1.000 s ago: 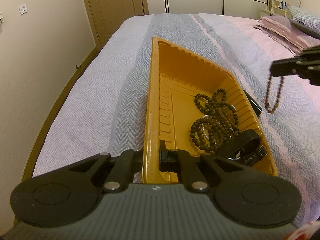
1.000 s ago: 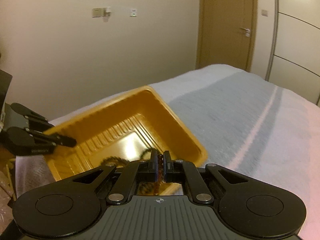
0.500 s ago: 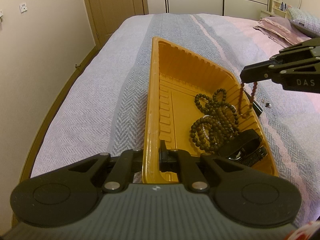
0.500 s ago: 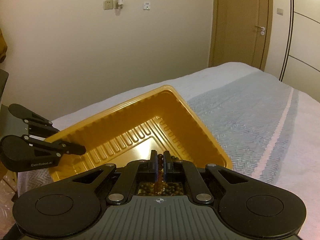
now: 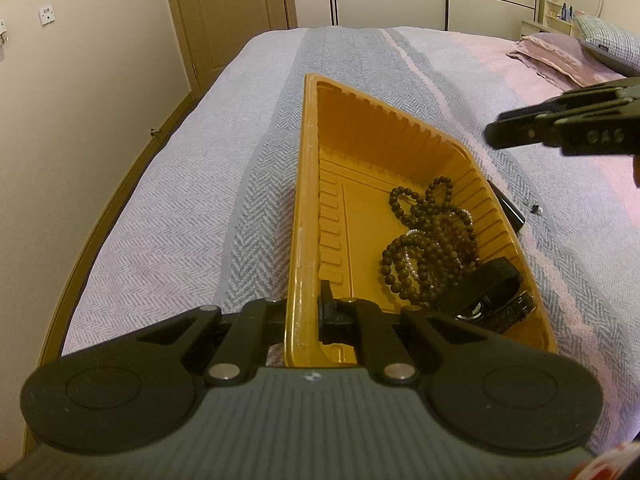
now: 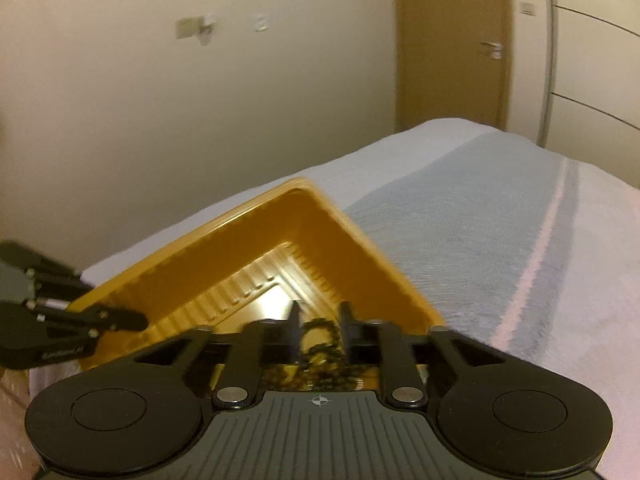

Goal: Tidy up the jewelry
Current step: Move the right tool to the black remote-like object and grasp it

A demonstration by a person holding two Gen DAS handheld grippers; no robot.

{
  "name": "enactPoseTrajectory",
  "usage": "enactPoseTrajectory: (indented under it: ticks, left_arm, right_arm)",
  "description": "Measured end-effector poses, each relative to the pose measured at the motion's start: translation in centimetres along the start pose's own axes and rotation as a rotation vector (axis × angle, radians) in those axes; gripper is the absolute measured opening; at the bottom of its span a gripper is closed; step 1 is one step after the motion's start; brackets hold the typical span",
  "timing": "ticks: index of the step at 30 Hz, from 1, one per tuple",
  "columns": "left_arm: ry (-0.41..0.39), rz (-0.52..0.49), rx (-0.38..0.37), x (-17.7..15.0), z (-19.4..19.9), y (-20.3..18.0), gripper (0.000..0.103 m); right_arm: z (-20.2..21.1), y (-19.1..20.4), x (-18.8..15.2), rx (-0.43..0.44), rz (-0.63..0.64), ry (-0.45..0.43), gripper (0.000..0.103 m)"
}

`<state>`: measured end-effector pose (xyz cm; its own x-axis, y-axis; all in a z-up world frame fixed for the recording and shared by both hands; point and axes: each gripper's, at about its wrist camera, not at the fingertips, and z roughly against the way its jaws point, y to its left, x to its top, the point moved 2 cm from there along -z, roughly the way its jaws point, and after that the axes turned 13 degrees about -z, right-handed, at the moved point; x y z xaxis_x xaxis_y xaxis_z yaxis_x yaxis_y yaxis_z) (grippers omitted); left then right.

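Note:
An orange plastic tray (image 5: 360, 152) lies on the bed and also shows in the right wrist view (image 6: 248, 248). It holds a pile of dark bead bracelets (image 5: 430, 240) and a black watch (image 5: 486, 292). My left gripper (image 5: 304, 312) is shut on the tray's near rim. My right gripper (image 6: 319, 316) is open and empty above the tray's right side, with the beads (image 6: 320, 344) below it. It shows in the left wrist view (image 5: 520, 132) at the right.
The bed has a grey and pink herringbone cover (image 5: 180, 208). A small black object (image 5: 510, 208) and a tiny item (image 5: 534, 210) lie on the cover just right of the tray. Pillows (image 5: 560, 56) lie far right. A wall and door stand behind.
My right gripper carried a brown bead bracelet over the tray, opened and let it go. The bracelet now lies in the tray with the other beads. My left gripper kept hold of the rim.

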<state>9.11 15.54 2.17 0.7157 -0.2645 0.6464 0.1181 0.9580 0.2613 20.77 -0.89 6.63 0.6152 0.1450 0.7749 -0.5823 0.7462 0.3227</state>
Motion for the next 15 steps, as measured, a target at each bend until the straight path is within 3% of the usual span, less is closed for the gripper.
enactPoseTrajectory:
  ticks: [1, 10, 15]
  left_arm:
    - [0.0, 0.0, 0.0, 0.0, 0.0, 0.0, 0.005]
    - [-0.002, 0.0, 0.003, 0.0, 0.0, -0.1, 0.005]
    - [0.0, 0.001, 0.005, 0.0, 0.0, -0.2, 0.005]
  right_arm:
    - [0.4, -0.6, 0.0, -0.007, -0.019, -0.011, 0.039]
    - [5.2, -8.4, -0.9, -0.167, -0.187, -0.085, 0.04]
    - [5.7, -10.7, -3.2, -0.214, -0.239, -0.062, 0.04]
